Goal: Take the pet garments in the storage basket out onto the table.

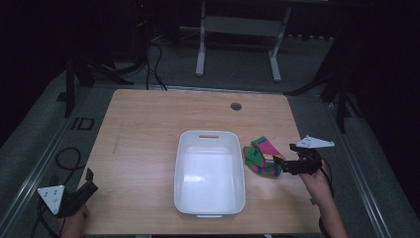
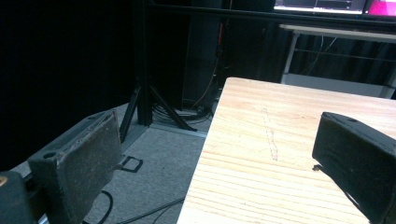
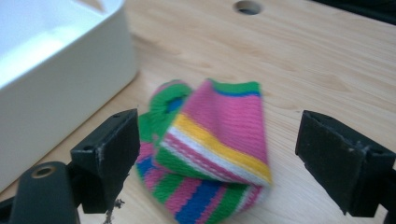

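Observation:
A folded pair of striped socks (image 1: pixel 261 156), pink, green, yellow and blue, lies on the table just right of the white bin (image 1: pixel 210 171). My right gripper (image 1: pixel 281 162) is open at the socks' right side. In the right gripper view the socks (image 3: pixel 212 144) lie between the two spread jaws and touch neither. My left gripper (image 1: pixel 89 179) is open at the table's front left corner. In the left gripper view its jaws straddle the table's left edge (image 2: pixel 201 154) with nothing between them.
The white bin (image 3: pixel 56 65) is empty and stands mid-table. A round cable hole (image 1: pixel 236 106) sits near the table's far edge. Cables (image 1: pixel 67 158) and stand legs (image 1: pixel 200 54) lie on the floor around the table.

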### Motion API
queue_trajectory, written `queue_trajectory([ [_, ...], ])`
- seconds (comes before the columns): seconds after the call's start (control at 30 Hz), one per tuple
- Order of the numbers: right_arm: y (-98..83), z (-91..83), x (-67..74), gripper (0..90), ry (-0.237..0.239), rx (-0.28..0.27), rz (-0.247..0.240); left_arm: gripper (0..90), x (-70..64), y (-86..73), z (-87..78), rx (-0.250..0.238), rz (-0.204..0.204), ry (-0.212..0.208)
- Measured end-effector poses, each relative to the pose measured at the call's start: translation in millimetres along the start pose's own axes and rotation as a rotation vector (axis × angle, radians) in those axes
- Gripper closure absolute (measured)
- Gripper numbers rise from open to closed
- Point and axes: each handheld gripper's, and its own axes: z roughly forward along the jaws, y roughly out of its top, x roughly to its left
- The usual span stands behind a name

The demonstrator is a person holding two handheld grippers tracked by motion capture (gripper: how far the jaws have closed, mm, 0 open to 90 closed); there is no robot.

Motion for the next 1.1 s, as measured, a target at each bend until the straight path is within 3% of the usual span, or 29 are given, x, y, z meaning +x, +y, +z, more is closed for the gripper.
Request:
queue_trajectory([
  [0.1, -13.7, -5.2, -3.8, 13.7, -0.073, -0.047, 0.013, 1.9, 0.0, 0.0, 0.0, 0.000, -0.001, 0.001],
  [0.27, -35.9, -14.4, -10.1, 13.8, -0.146, -0.100, 0.042, 1.8, -0.1, 0.0, -0.1, -0.001, 0.001, 0.002],
  [0.43, -58.3, -21.6, -12.0, 13.8, -0.187, -0.135, 0.095, 1.9, -0.2, 0.0, -0.1, -0.001, 0.002, 0.003],
  [0.73, -92.2, -28.0, -2.0, 13.8, -0.229, -0.185, 0.098, 1.9, -0.4, -0.1, -0.2, -0.003, 0.003, 0.003],
  [0.87, -104.4, -31.6, 3.8, 13.6, -0.293, -0.198, 0.086, 1.9, -0.2, 0.0, -0.1, -0.001, 0.001, 0.003],
  [0.97, -111.0, -35.7, 2.9, 13.7, -0.332, -0.221, 0.117, 1.9, -0.3, -0.1, -0.2, -0.002, 0.003, 0.003],
  [1.1, -120.1, -38.7, 2.0, 13.9, -0.421, -0.250, 0.111, 1.9, -0.3, 0.0, -0.1, -0.001, 0.002, 0.003],
])
